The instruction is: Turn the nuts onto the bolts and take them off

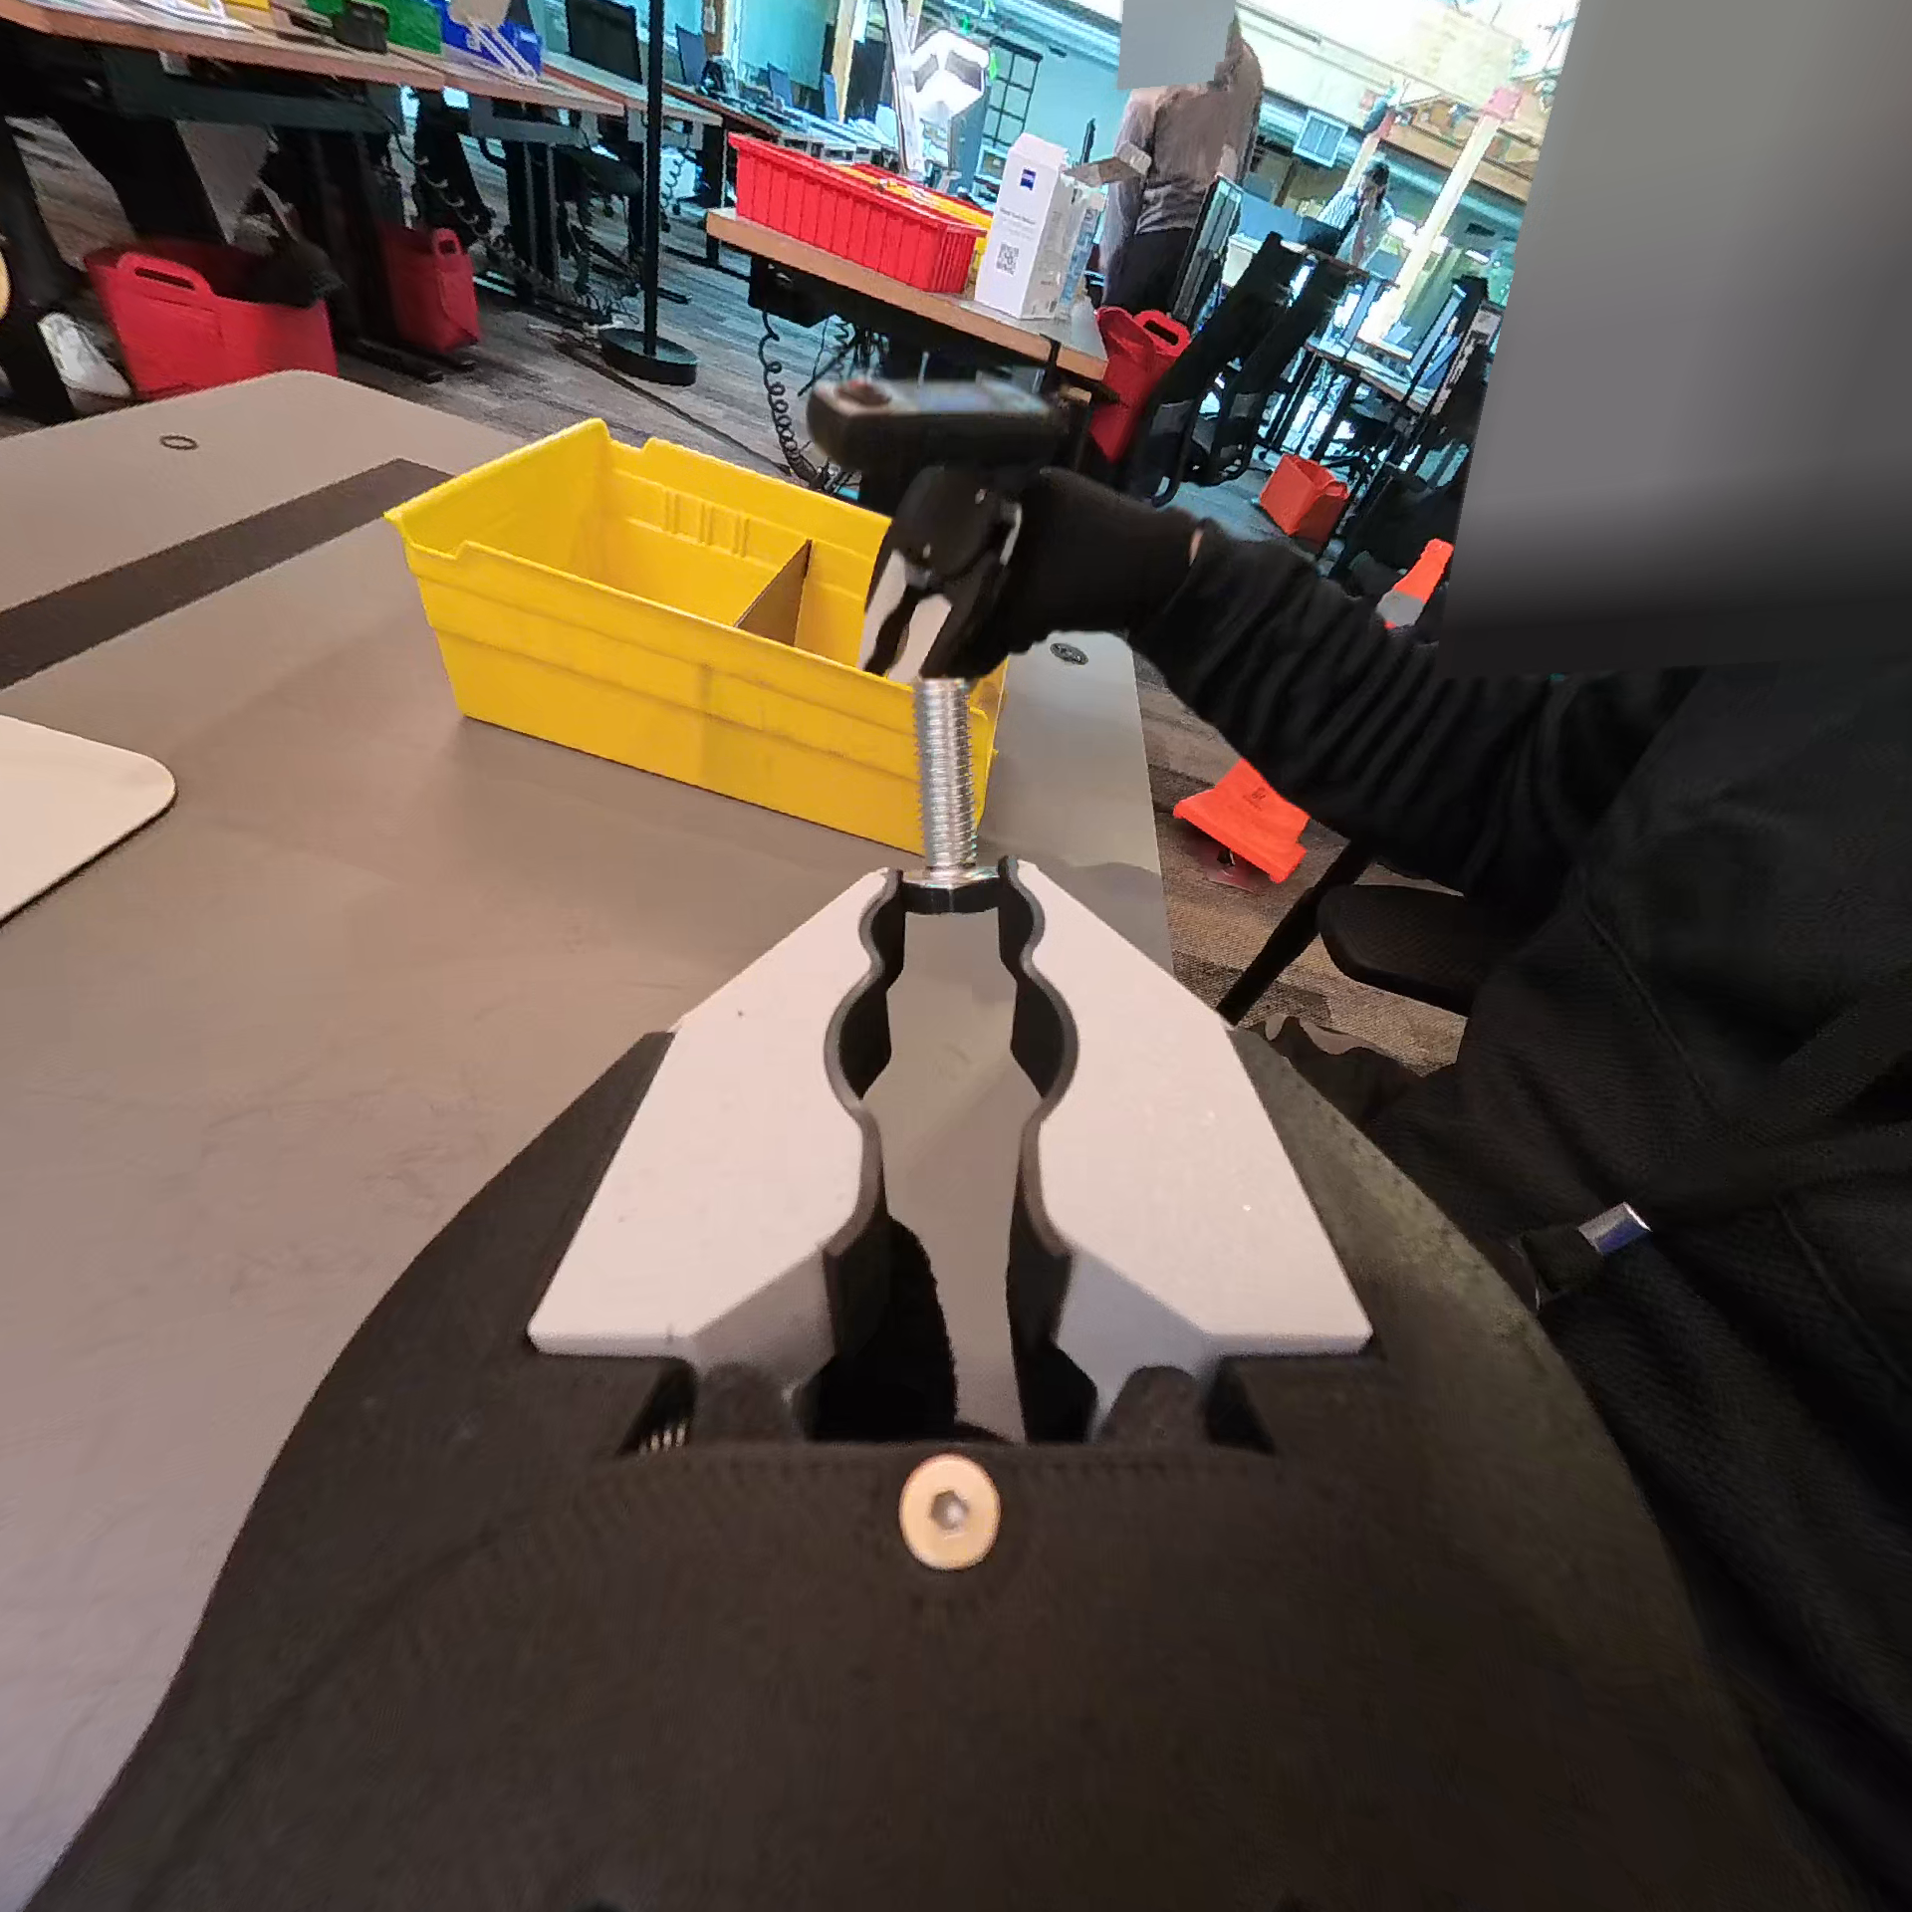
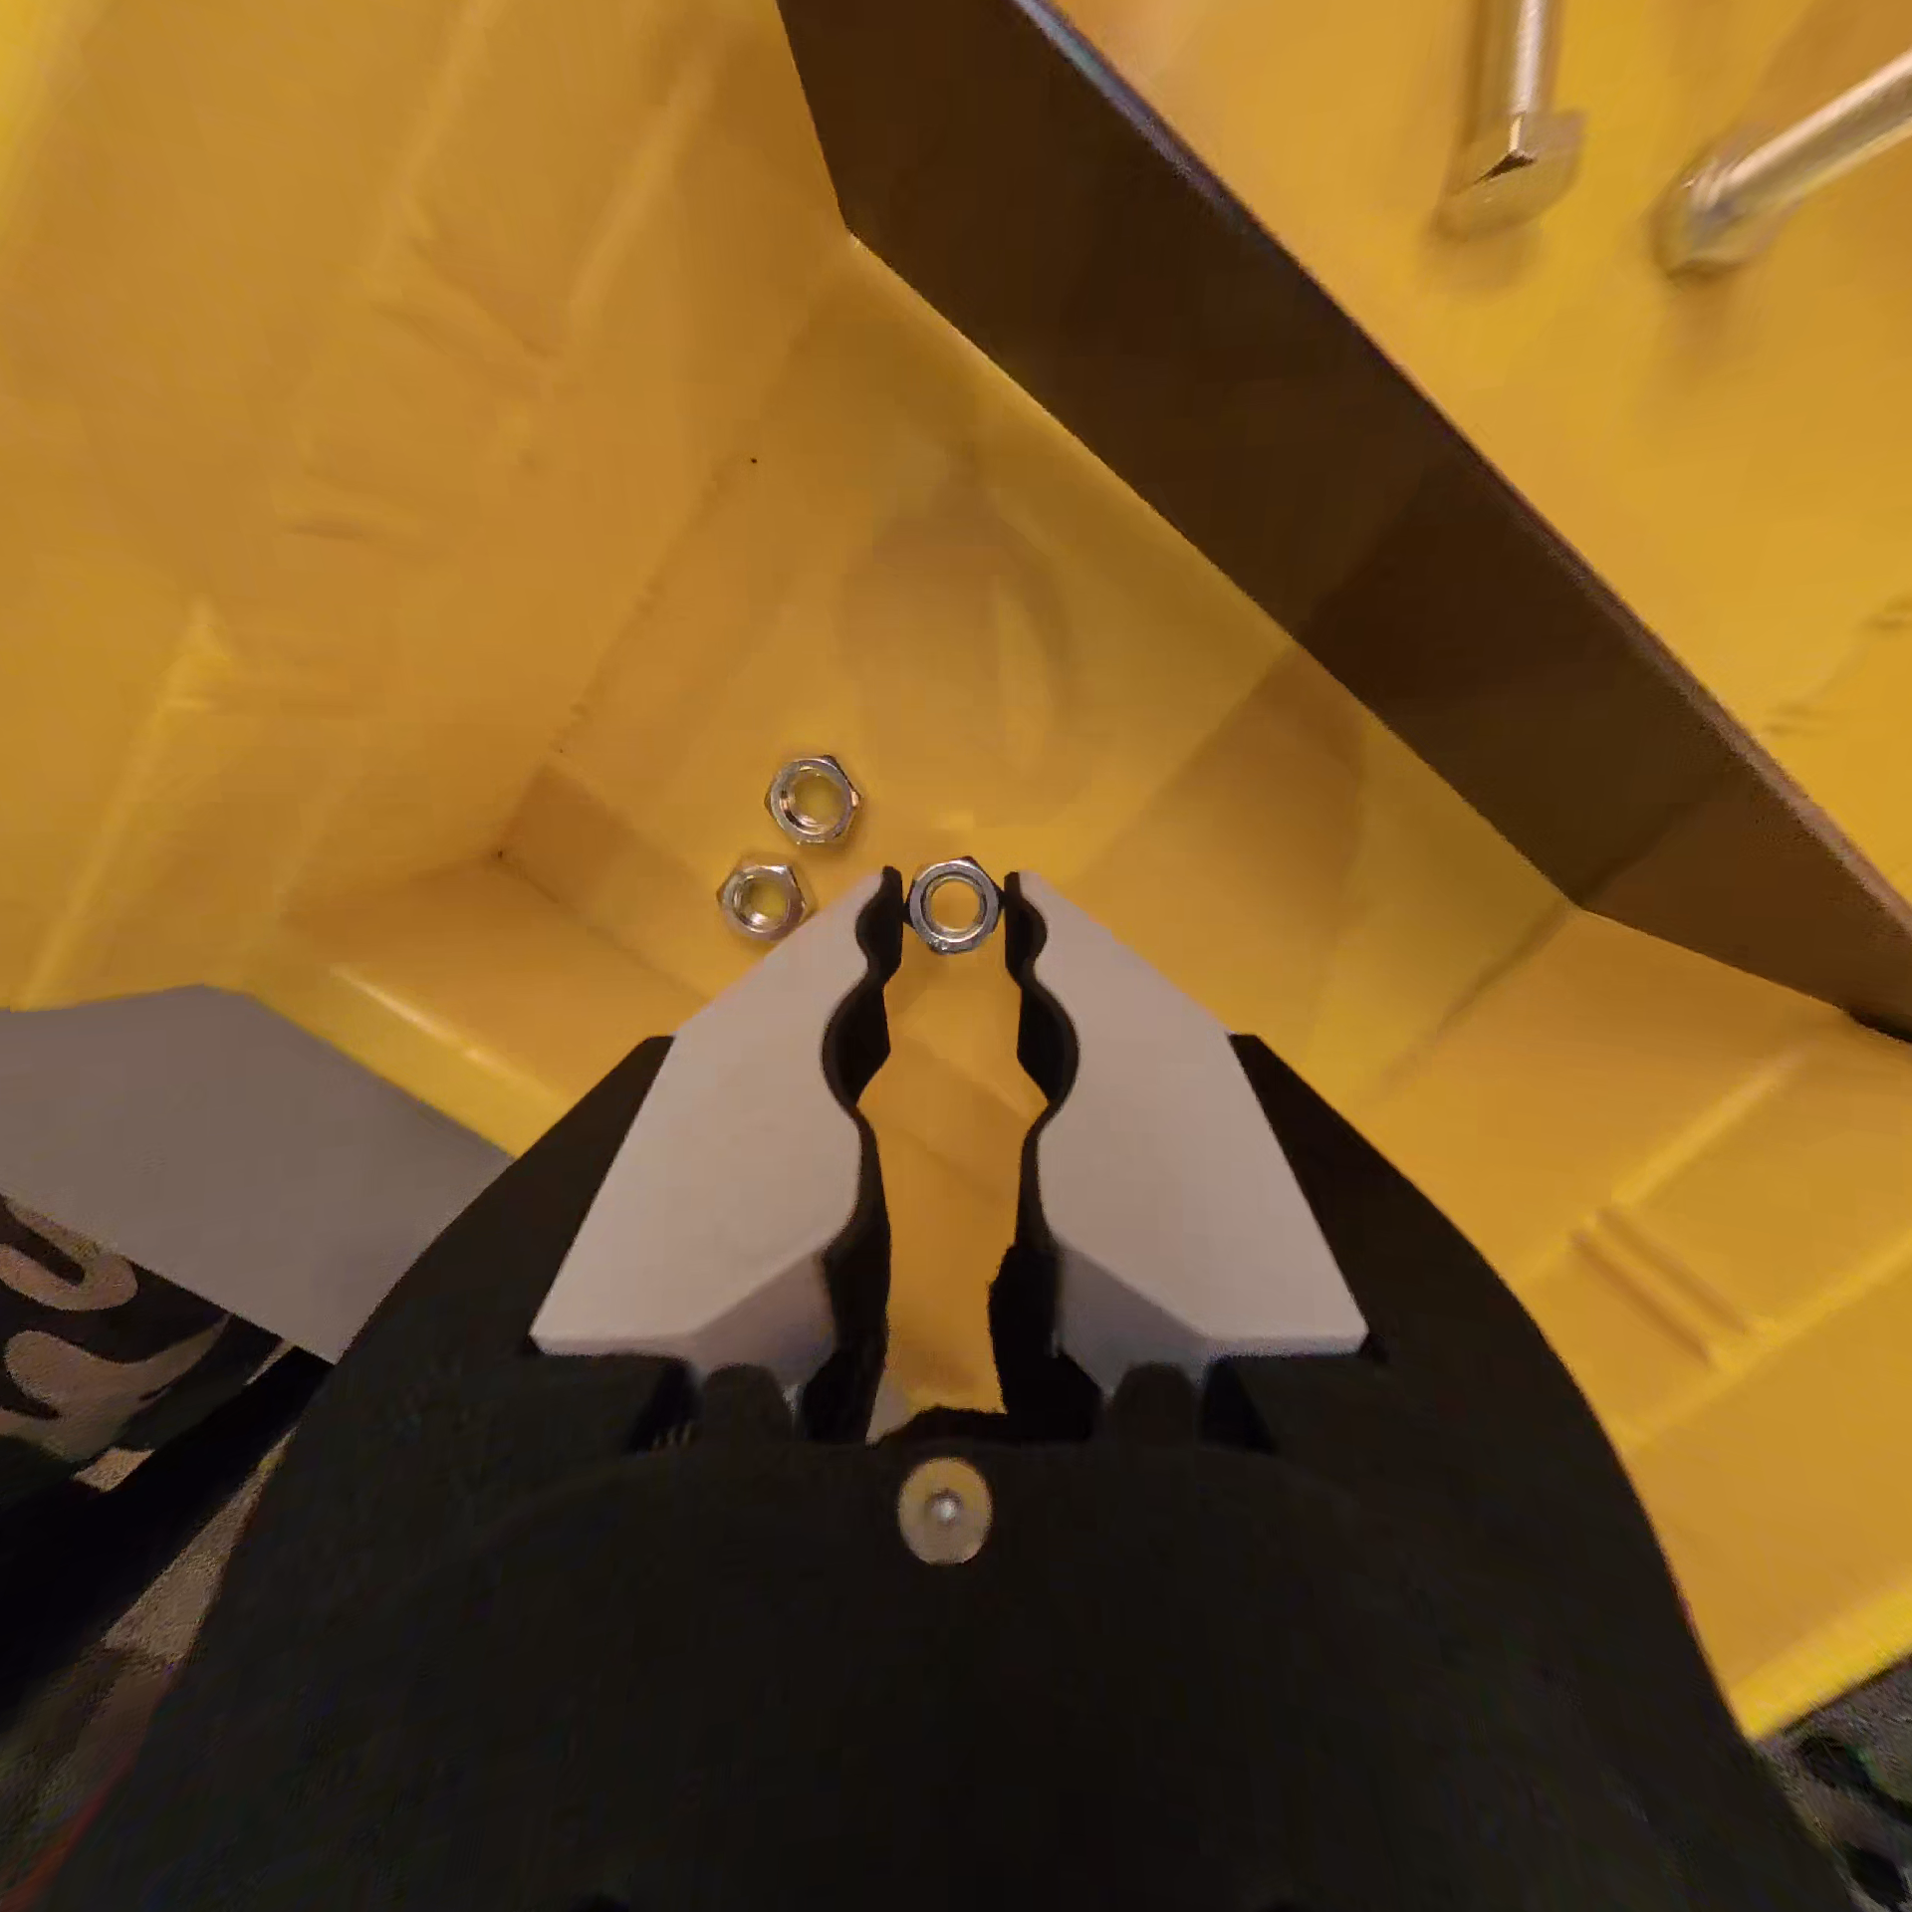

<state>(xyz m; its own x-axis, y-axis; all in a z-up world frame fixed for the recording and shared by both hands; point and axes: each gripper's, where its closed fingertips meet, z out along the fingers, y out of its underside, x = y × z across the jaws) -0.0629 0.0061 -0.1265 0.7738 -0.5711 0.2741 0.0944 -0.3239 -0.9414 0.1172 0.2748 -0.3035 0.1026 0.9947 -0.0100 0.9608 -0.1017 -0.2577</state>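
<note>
My left gripper [image 1: 950, 888] is shut on the hex head of a silver bolt [image 1: 944, 771] and holds it upright, threads pointing up, above the grey table [image 1: 310, 931]. My right gripper [image 2: 950, 898] reaches down into the yellow bin [image 2: 310, 414]. Its tips are closed on the two sides of a silver nut [image 2: 953, 907] at the bin floor. It also shows in the left wrist view [image 1: 910, 631], held by a gloved hand over the bin [image 1: 621, 662]. Two more nuts [image 2: 814, 800] [image 2: 764, 898] lie just left of the tips.
A dark divider [image 2: 1345, 466] splits the bin; two bolts [image 2: 1511, 155] [image 2: 1759, 197] lie in the far compartment. A white pad [image 1: 62, 797] lies at the table's left. The table edge [image 1: 1148, 828] runs just right of the bin. A person's black sleeve [image 1: 1449, 745] fills the right. Left tips to right tips: about 35 centimeters.
</note>
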